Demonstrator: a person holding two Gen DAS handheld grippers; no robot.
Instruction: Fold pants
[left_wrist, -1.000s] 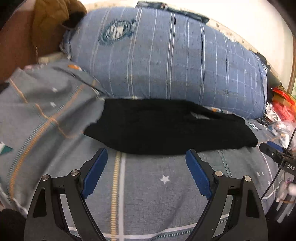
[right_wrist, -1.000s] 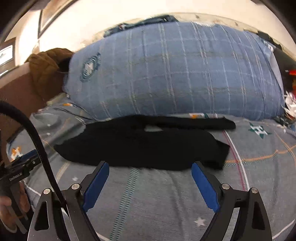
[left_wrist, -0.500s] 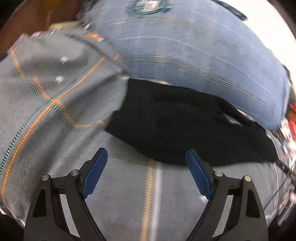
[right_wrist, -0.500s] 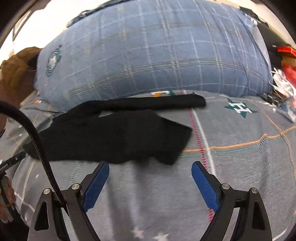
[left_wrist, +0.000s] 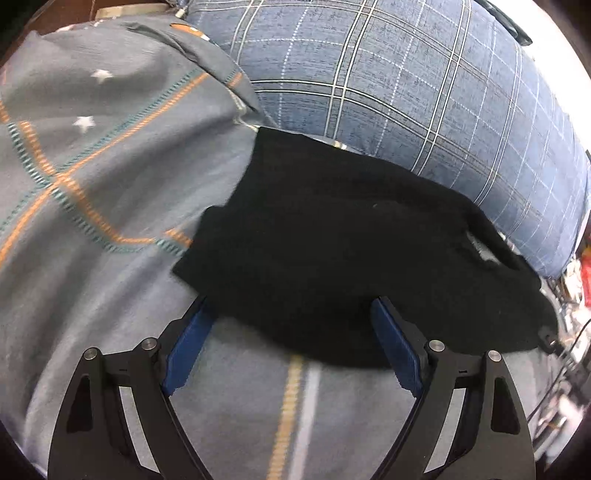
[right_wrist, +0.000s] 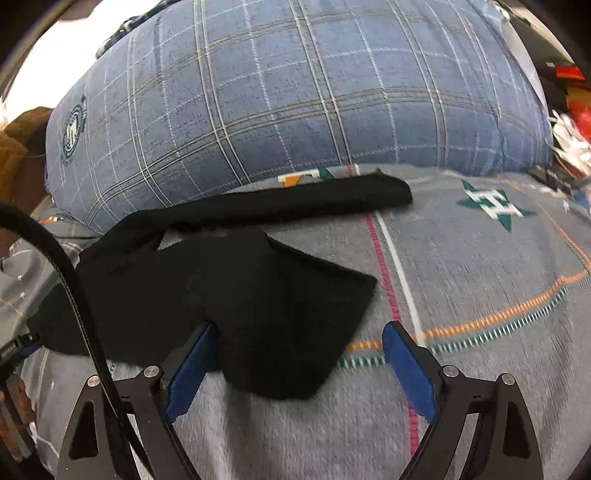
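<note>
Black pants (left_wrist: 343, 251) lie flat on the grey bedspread (left_wrist: 92, 206), in front of a big blue plaid pillow (left_wrist: 424, 96). My left gripper (left_wrist: 291, 325) is open, its blue fingertips right at the near edge of the pants' left end. In the right wrist view the pants (right_wrist: 229, 295) show two legs: one narrow leg stretched along the pillow (right_wrist: 295, 103), one wider leg end toward me. My right gripper (right_wrist: 299, 350) is open, straddling the near corner of that wider leg end.
The bedspread (right_wrist: 480, 277) has orange and teal stitched lines and star prints. A brown jacket (right_wrist: 14, 147) lies at the far left. Cluttered red and white items (right_wrist: 569, 122) sit at the right. A black cable (right_wrist: 74, 295) crosses the right wrist view.
Both grippers have moved forward and down toward the pants; each now reaches a near edge of the cloth. Both stay open. The pants have not moved.
</note>
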